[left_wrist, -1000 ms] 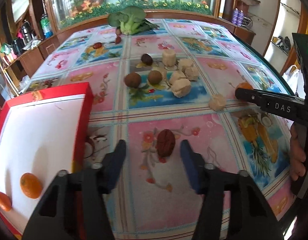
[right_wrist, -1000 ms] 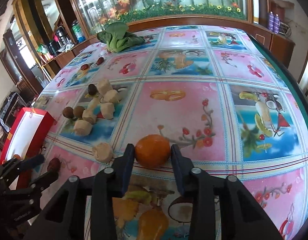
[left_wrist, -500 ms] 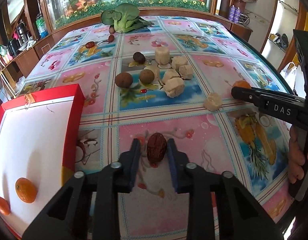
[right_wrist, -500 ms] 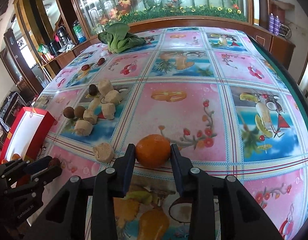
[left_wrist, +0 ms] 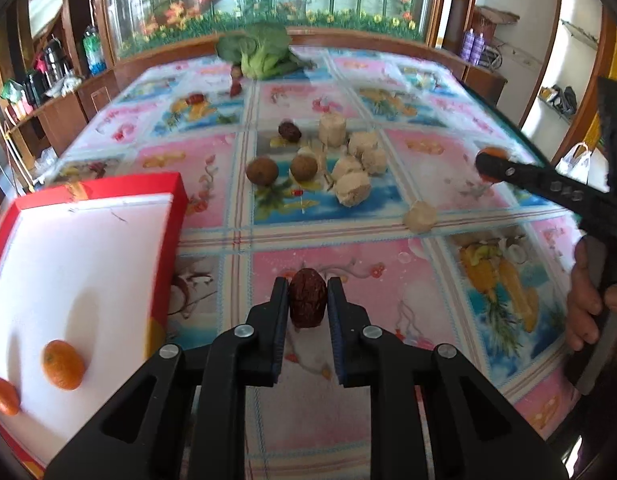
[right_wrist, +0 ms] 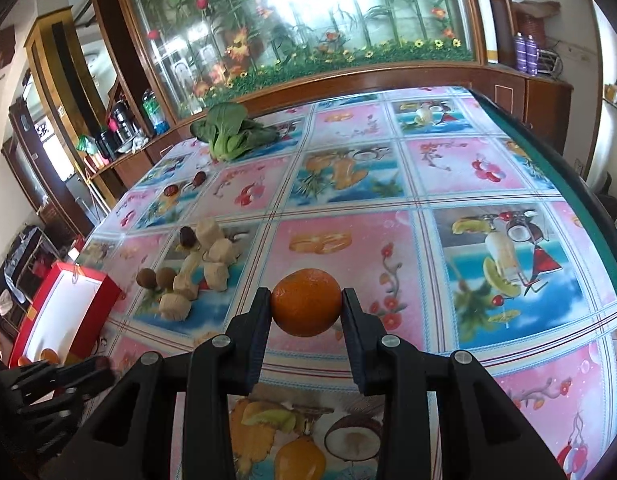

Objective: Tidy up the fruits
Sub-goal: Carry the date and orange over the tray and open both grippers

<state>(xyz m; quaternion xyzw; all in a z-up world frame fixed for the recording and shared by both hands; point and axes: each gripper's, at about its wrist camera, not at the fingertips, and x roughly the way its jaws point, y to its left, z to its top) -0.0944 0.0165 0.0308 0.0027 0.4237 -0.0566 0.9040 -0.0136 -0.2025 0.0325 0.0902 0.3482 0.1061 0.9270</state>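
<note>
My left gripper (left_wrist: 307,298) is shut on a wrinkled dark red date (left_wrist: 307,304), low over the fruit-print tablecloth. To its left stands a red box with a white inside (left_wrist: 80,264), holding two small oranges (left_wrist: 63,364) (left_wrist: 3,395). My right gripper (right_wrist: 306,304) is shut on an orange (right_wrist: 306,303), held a little above the cloth. In the left wrist view that right gripper (left_wrist: 492,164) shows at the right with the orange (left_wrist: 493,153) at its tip. The left gripper (right_wrist: 88,368) appears at the lower left of the right wrist view, near the red box (right_wrist: 74,296).
Mid-table lie several pale beige chunks (left_wrist: 352,188), two brown round fruits (left_wrist: 262,171) and a dark date (left_wrist: 289,131). More dates (left_wrist: 195,99) and a green bok choy (left_wrist: 260,54) sit at the far end. A person's hand (left_wrist: 584,312) holds the right gripper's handle. The table's edge (right_wrist: 580,196) runs along the right.
The left jaws have closed from wide apart onto the date that lay between them. The right gripper has tilted upward with the orange still in its grip.
</note>
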